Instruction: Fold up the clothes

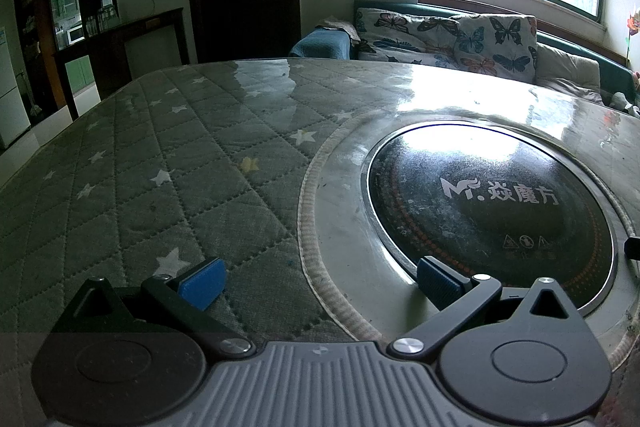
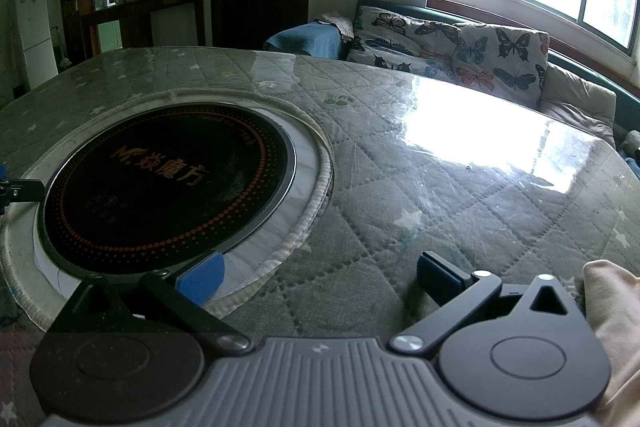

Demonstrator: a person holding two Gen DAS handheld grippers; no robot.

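A: Right wrist view: the right gripper [image 2: 320,277], jaws spread wide and holding nothing, hovers over the quilted grey star-print table cover [image 2: 440,187]; a tan cloth garment [image 2: 612,311] is bunched at four o'clock.

B: Its long axis?

A: Cannot tell. The left gripper [image 1: 320,279] likewise gapes empty, the round black induction hob [image 1: 492,203] at two o'clock.

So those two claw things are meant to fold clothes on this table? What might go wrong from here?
1. The beige cloth sits at the very edge of the right hand-held gripper's view, so an open-jawed grab may miss it.
2. The black cooktop lies between both tools; fabric could drag across it.
3. The left hand-held gripper sees no garment.
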